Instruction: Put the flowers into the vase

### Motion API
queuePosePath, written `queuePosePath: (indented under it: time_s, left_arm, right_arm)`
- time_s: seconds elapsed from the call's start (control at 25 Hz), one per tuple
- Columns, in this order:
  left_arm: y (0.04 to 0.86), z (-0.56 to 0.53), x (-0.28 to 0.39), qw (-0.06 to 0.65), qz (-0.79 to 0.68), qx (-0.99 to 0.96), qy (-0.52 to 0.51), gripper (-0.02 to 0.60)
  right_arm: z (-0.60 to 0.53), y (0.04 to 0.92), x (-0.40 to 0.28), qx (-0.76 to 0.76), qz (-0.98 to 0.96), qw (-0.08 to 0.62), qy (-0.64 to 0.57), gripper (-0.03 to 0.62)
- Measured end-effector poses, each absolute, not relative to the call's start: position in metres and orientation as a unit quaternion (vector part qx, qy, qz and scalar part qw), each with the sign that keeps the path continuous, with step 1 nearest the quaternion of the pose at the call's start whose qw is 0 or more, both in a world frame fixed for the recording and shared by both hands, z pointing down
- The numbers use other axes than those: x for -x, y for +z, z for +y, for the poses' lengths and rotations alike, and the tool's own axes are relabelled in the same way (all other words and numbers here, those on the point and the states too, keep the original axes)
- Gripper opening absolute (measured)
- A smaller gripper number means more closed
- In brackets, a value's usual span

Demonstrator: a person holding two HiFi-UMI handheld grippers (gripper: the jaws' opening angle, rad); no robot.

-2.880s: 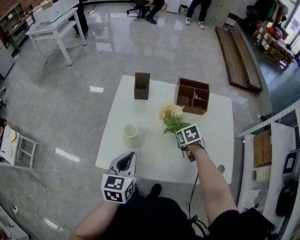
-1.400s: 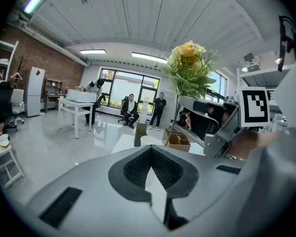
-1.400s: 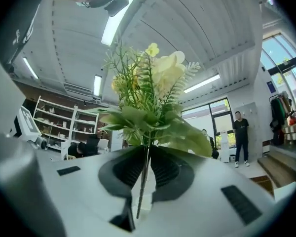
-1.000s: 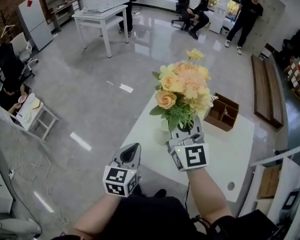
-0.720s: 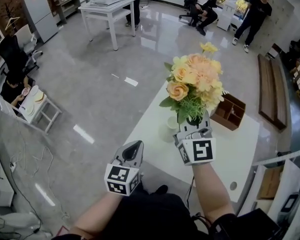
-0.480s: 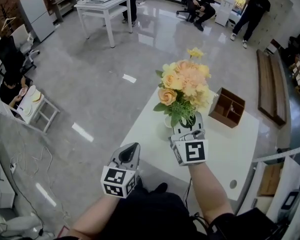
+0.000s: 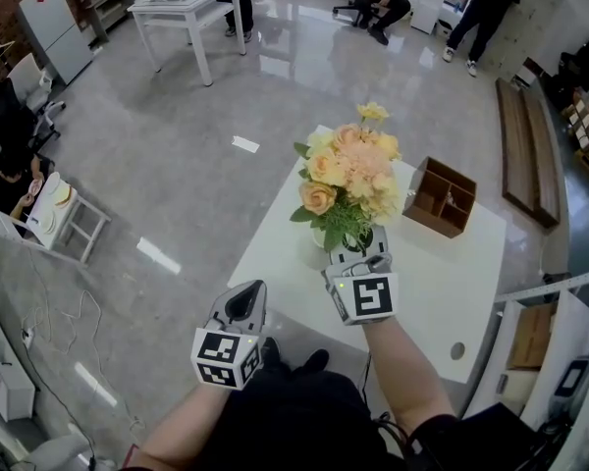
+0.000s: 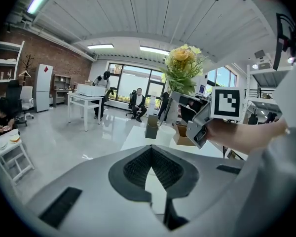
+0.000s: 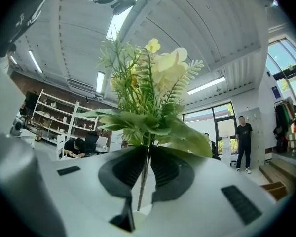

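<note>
On my left, the left hand-held gripper (image 7: 243, 305) hangs off the near left edge of the white counter (image 7: 442, 283). Its own view shows the jaws together at the tips with nothing between them. Looking past them from that view, I make out a dark open box (image 8: 151, 126) on the far side of the counter and the white vase (image 8: 165, 131) just to its right. The flowers (image 7: 348, 180), a bunch of peach and yellow blooms with green leaves, stand upright in the air above the vase. From the head view they cover nearly all of it, and I cannot tell whether the stem ends have reached its mouth. The right hand-held gripper (image 7: 358, 253) sits just under the bunch on the near side. Its own view shows the jaws clamped on the thin green stems (image 9: 144, 177), leaves spreading right above the pads. Farther right on the counter, well apart from the flowers, sits a brown wooden compartment box (image 7: 440, 196).
</note>
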State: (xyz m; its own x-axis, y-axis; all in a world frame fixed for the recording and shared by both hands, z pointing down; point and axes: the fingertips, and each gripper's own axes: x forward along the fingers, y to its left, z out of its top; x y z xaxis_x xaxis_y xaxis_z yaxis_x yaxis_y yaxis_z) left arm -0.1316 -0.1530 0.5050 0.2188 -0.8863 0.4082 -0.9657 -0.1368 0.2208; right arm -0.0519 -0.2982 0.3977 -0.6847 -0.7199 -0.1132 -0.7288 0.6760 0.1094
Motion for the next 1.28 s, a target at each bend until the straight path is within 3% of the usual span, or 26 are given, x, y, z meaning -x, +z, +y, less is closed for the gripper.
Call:
queuePosePath:
  time_s: [0.48, 1.28]
  left_arm:
    - [0.498, -0.162, 0.127, 0.212, -0.611, -0.758, 0.084, 0.003]
    - [0.501, -0.157, 0.131, 0.217, -0.617, -0.752, 0.083, 0.003]
  right_arm:
    - [-0.281, 0.363, 0.046, 0.385, 0.917, 0.054, 0.095, 0.043]
    - [-0.286, 0.509, 0.052, 0.374, 0.919, -0.127, 0.001, 0.048]
